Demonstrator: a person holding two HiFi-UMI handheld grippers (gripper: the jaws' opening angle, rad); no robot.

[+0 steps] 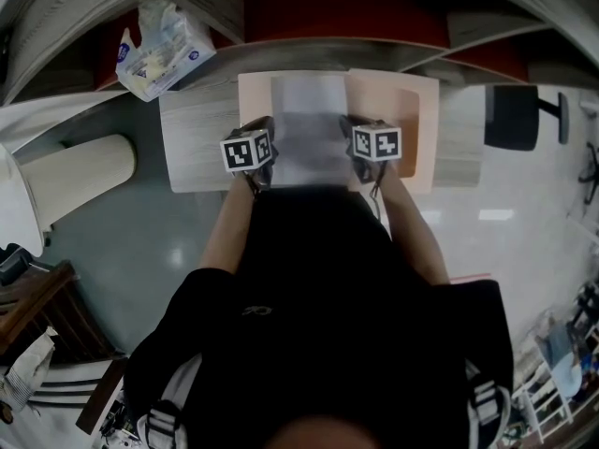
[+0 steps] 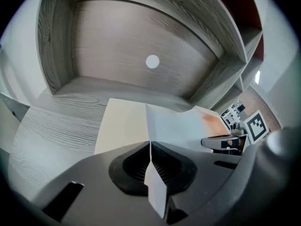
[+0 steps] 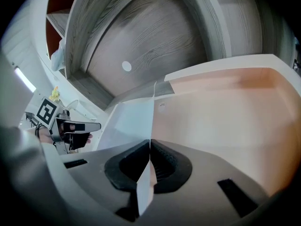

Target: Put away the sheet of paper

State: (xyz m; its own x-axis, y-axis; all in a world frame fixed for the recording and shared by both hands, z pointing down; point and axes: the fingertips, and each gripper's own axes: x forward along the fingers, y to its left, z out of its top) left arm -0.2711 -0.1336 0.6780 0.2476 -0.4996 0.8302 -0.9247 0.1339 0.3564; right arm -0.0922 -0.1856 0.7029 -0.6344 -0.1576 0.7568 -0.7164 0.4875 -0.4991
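A white sheet of paper point(image 1: 309, 129) is held up between both grippers, over an open folder with a cream left half point(image 1: 253, 96) and a peach right half point(image 1: 407, 110). The left gripper point(image 1: 266, 131) is shut on the sheet's left edge; in the left gripper view the paper point(image 2: 174, 126) runs out from the closed jaws point(image 2: 150, 147). The right gripper point(image 1: 349, 127) is shut on the right edge, and in the right gripper view the sheet point(image 3: 129, 124) leaves the jaws point(image 3: 150, 145) beside the peach folder point(image 3: 221, 112). The sheet sags slightly in the middle.
The folder lies on a small grey wood desk point(image 1: 192, 138) under a wooden shelf compartment point(image 2: 141, 46). A tissue pack point(image 1: 164, 50) sits at the back left. A cream cylinder point(image 1: 80, 176) is at the left, a black chair point(image 1: 513, 117) at the right.
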